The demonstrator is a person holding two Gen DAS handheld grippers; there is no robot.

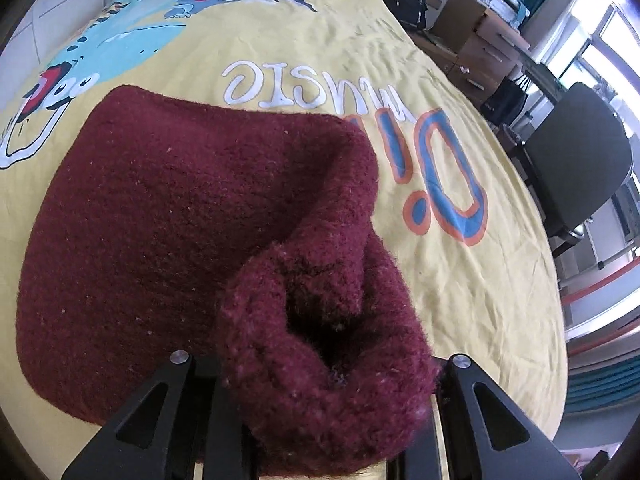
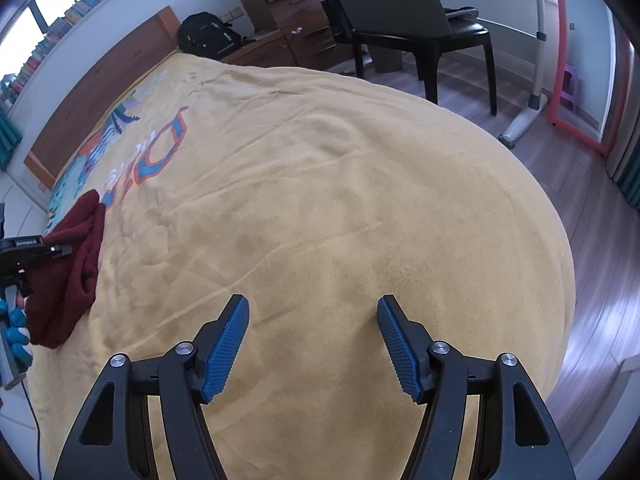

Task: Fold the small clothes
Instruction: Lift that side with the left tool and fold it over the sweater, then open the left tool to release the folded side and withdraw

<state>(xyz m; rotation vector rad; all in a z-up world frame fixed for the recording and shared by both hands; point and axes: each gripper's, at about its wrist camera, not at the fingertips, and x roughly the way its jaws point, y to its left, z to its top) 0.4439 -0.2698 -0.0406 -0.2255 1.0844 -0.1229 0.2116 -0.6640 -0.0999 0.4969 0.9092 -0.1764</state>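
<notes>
Garment: fuzzy maroon knitted cloth point(image 1: 168, 216) on the yellow printed bedspread point(image 1: 472, 288), filling the left wrist view from 9 to 6 o'clock.
Left gripper point(image 1: 320, 408): clamped on a bunched fold of it.
Right gripper point(image 2: 313, 340): blue-padded jaws apart, empty above the bedspread.

bed cover point(image 2: 340, 200): yellow, printed cartoon
chair point(image 2: 400, 12): dark, beside bed
backpack point(image 2: 208, 36): black, near headboard
drawers point(image 2: 296, 8): brown wood
</notes>
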